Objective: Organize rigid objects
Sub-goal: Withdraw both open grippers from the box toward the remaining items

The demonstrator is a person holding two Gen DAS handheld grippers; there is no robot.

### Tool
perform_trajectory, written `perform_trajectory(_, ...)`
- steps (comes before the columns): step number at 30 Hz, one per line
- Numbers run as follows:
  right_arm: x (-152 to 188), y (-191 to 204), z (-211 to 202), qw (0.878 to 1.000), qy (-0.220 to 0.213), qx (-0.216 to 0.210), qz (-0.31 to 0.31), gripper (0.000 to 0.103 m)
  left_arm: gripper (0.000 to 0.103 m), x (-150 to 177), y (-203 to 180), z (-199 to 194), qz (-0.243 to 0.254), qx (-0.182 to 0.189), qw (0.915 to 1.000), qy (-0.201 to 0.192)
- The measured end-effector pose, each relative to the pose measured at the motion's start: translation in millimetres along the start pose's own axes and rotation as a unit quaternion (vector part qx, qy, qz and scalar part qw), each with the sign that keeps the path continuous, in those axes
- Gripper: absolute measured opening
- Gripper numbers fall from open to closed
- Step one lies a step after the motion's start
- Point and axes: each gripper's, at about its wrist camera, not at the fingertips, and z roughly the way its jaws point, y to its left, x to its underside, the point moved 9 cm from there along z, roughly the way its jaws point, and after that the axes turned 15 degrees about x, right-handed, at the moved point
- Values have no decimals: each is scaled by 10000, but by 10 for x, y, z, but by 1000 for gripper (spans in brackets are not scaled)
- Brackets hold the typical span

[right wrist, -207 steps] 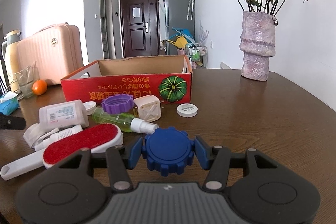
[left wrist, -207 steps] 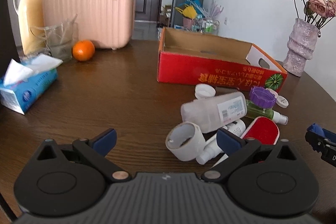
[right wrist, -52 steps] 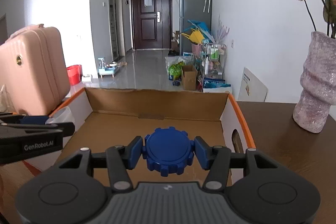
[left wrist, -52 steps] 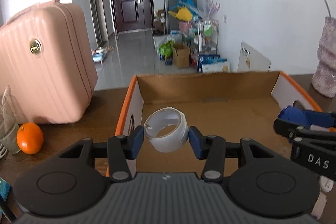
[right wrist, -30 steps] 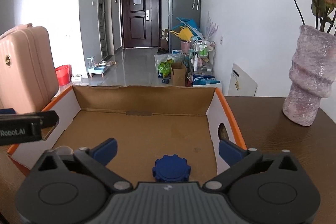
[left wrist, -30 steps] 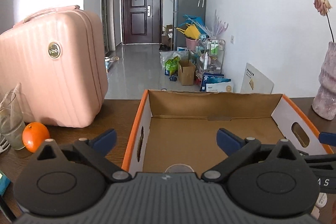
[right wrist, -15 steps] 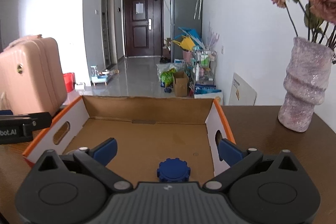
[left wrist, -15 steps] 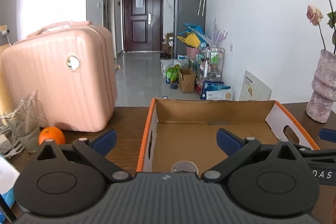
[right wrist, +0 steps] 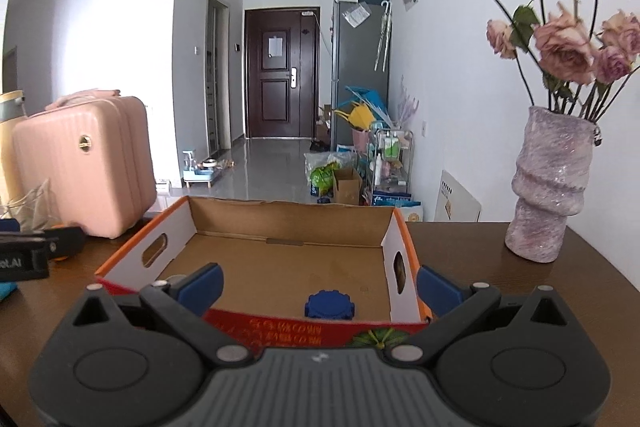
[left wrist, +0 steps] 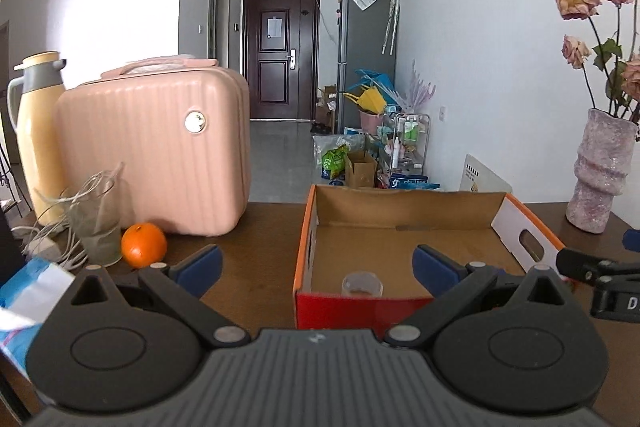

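Note:
An open red cardboard box (left wrist: 360, 309) with orange rims stands on the brown table; it also shows in the right wrist view (right wrist: 304, 327). A white tape ring (left wrist: 361, 284) lies inside near its front wall. A blue gear-shaped lid (right wrist: 329, 304) lies inside near the front right. My left gripper (left wrist: 316, 267) is open and empty, in front of and above the box. My right gripper (right wrist: 320, 285) is open and empty, just before the box's front wall. The other loose objects are out of view.
A pink suitcase (left wrist: 160, 155), an orange (left wrist: 143, 245), a glass with cords (left wrist: 96, 223), a yellow thermos (left wrist: 38, 131) and a blue tissue pack (left wrist: 24, 291) stand at the left. A pink vase with dried roses (right wrist: 548, 187) stands at the right.
Both grippers opened and dropped the tape ring and the blue lid into the box. Since then both have drawn back and up from the box.

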Motion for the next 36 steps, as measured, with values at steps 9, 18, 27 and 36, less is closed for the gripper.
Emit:
perform_trajectory(9, 167, -28, -551, 9998, -148, -127, -59, 103, 103, 312, -44, -443, -18, -44, 10000, 41)
perform_trajectory(18, 423, 40, -1032, 9993, -226, -269, -146, 103, 103, 552, -117, -941, -60, 8, 10000, -36)
perform_trajectory(27, 849, 141, -1326, 9987, 83, -415, -271, 103, 103, 856, -74, -1338, -10, -39, 10000, -3)
perform_trajectory(36, 1144, 215, -1416, 9977, 372, -391, -403, 103, 103, 1122, 108, -1528, 0, -107, 9999, 120)
